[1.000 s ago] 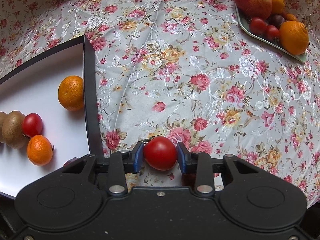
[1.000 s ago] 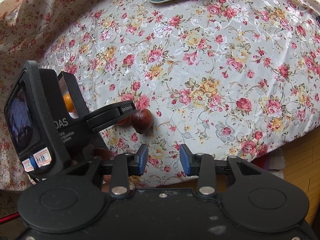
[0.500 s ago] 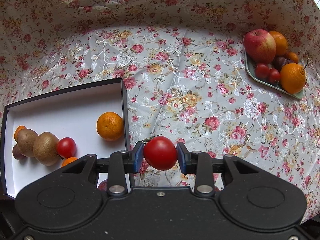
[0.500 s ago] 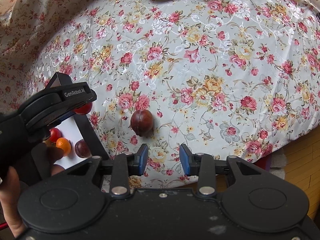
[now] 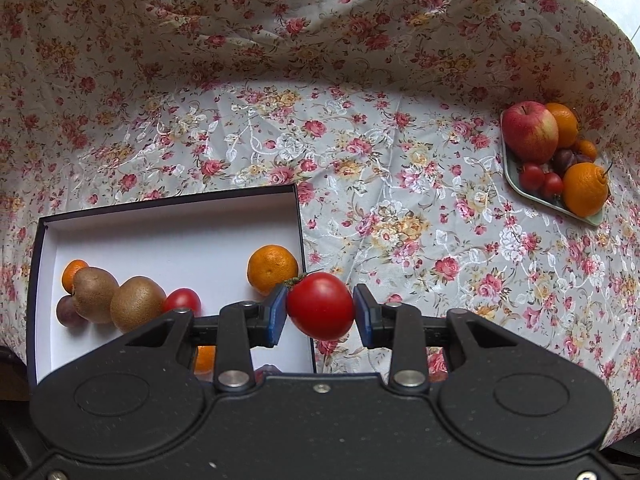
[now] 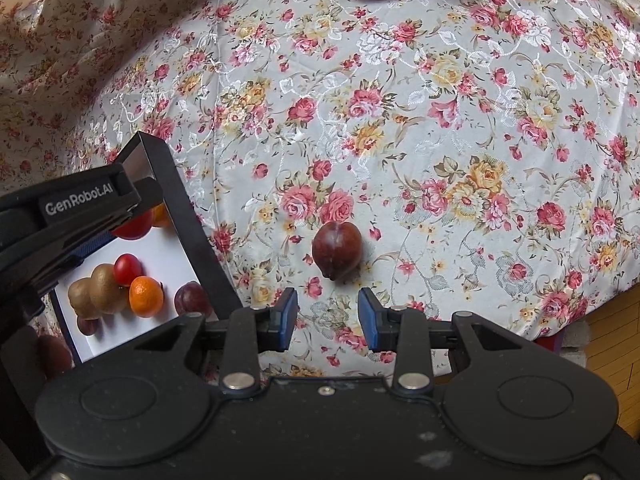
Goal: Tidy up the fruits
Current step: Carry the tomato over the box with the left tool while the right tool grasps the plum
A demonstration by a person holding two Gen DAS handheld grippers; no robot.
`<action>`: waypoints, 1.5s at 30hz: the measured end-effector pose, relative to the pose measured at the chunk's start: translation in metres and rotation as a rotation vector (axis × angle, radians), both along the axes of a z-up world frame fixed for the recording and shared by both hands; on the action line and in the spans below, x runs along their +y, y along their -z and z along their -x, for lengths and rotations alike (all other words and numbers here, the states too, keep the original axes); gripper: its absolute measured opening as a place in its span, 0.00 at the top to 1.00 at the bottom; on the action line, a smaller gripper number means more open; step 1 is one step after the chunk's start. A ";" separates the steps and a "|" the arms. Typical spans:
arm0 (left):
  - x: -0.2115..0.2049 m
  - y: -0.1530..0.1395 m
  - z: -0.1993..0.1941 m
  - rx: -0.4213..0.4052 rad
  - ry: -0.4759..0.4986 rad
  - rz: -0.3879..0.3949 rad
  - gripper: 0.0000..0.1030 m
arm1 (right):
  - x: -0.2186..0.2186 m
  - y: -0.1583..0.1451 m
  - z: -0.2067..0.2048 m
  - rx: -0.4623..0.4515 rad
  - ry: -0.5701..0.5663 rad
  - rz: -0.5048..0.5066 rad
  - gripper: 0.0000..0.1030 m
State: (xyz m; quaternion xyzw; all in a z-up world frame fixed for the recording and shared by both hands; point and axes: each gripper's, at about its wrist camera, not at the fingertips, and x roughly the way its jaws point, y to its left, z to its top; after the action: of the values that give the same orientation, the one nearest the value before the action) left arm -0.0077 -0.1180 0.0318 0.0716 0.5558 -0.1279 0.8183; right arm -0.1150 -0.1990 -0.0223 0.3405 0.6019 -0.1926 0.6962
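Between left claw [image 5: 320,314] pads, glossy red tomato [image 5: 320,306], green calyx

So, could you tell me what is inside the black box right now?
The black box holds two kiwis, mandarins, a tomato and plums; the left gripper hides part of its floor.

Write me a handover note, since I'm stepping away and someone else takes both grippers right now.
Left gripper: shut on a tomato, held above the box's right edge.
Right gripper: open, empty, just short of a loose plum on the tablecloth.
Done: two kiwis, mandarins, a small tomato and plums lie in the box.
Left: drop the tomato in, pick up the plum, then clear the plate of its apple, oranges, tomatoes and plums.
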 end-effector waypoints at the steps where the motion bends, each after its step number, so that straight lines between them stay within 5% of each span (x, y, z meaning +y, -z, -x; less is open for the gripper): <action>1: 0.004 0.000 -0.002 0.004 -0.007 0.005 0.57 | 0.001 0.002 -0.003 0.003 0.000 0.005 0.64; 23: 0.032 -0.002 -0.009 0.003 -0.009 0.007 0.57 | 0.022 0.042 -0.043 0.103 0.003 0.110 0.67; 27: 0.033 -0.002 -0.009 0.007 -0.010 0.013 0.57 | 0.028 0.052 -0.048 0.135 -0.030 0.125 0.83; 45: 0.037 -0.001 -0.013 0.016 -0.031 0.015 0.57 | -0.005 0.056 -0.039 0.110 0.068 0.060 0.76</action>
State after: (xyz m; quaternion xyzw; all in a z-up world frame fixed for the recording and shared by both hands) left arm 0.0050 -0.0813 0.0328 0.0561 0.5623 -0.1200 0.8163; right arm -0.0764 -0.2039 -0.0787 0.3289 0.6212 -0.2525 0.6649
